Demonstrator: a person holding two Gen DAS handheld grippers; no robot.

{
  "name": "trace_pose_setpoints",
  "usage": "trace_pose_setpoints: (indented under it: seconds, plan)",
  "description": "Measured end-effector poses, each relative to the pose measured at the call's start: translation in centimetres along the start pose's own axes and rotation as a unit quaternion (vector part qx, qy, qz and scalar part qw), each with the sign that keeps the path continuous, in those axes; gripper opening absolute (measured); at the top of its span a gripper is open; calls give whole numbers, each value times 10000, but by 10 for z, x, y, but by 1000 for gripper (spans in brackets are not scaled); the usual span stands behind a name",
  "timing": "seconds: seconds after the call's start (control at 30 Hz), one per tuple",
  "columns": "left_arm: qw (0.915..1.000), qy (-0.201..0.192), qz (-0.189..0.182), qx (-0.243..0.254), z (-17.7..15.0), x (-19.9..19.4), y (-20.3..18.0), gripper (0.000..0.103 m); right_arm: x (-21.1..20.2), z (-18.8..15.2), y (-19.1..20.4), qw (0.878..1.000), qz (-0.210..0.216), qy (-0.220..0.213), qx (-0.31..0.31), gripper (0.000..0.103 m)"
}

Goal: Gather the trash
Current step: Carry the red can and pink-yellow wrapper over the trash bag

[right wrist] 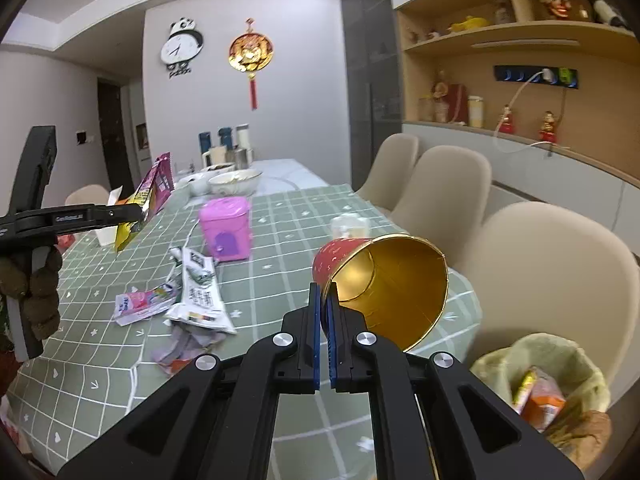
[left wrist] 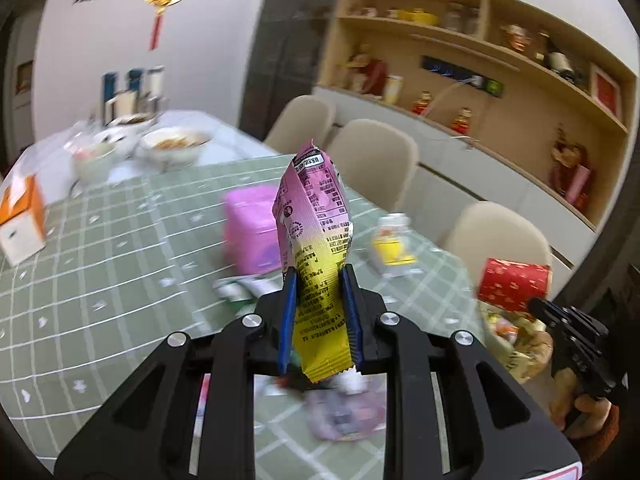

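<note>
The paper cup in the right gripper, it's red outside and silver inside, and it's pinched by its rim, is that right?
Not quite. The paper cup is red outside but gold inside, not silver; the right wrist view looks straight into its open mouth. The rest holds: the right gripper pinches it by the rim.

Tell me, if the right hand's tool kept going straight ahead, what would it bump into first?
Probably nothing soon: the right gripper already pinches the red cup by its rim. Beyond lies bare tablecloth, then perhaps the small bottle; depth is unclear.

Pink-and-yellow wrapper (left wrist: 316, 240), red cup (right wrist: 380, 280) gold inside, green checked tablecloth (right wrist: 280, 220).
</note>
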State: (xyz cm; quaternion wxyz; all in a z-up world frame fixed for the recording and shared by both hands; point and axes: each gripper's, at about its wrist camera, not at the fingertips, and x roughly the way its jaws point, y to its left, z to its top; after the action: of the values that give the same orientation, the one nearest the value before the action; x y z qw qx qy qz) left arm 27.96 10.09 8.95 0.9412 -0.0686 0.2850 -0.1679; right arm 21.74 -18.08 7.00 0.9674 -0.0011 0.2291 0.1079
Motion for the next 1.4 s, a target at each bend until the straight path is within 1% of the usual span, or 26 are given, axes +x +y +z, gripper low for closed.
trace_pose_setpoints:
  seconds: [0.1,0.23,0.37,0.6,0.8,0.93,1.03,1.23,1.4]
  plan:
    - [9994,-100,-232,219,3,2,-40,21,-15,0,-20,9999,-138,-69,7,5]
    - [9981,-78,-503,359,4,16,-83,21,-39,0,-52,9991,-400,-144,0,5]
    - [9954,44,-833,466,-2,38,-132,21,-58,-3,-83,9978,-647,-157,60,5]
    - [9880,363,-1305,738,-20,73,-201,21,-79,-17,-128,9942,-1058,-76,184,5]
    - [9827,569,-1471,972,-28,93,-238,21,-87,-28,-153,9918,-1206,-72,416,5]
    - [9804,616,-1544,1054,-33,103,-251,21,-90,-32,-165,9905,-1276,-82,500,5]
    - [9783,741,-1627,1042,-37,116,-262,21,-91,-33,-173,9896,-1326,-97,554,5]
    - [9690,1077,-1919,1123,-52,148,-288,21,-93,-39,-195,9869,-1463,-59,678,5]
    - [9580,1520,-2169,1098,-69,186,-314,21,-95,-46,-216,9840,-1556,9,864,5]
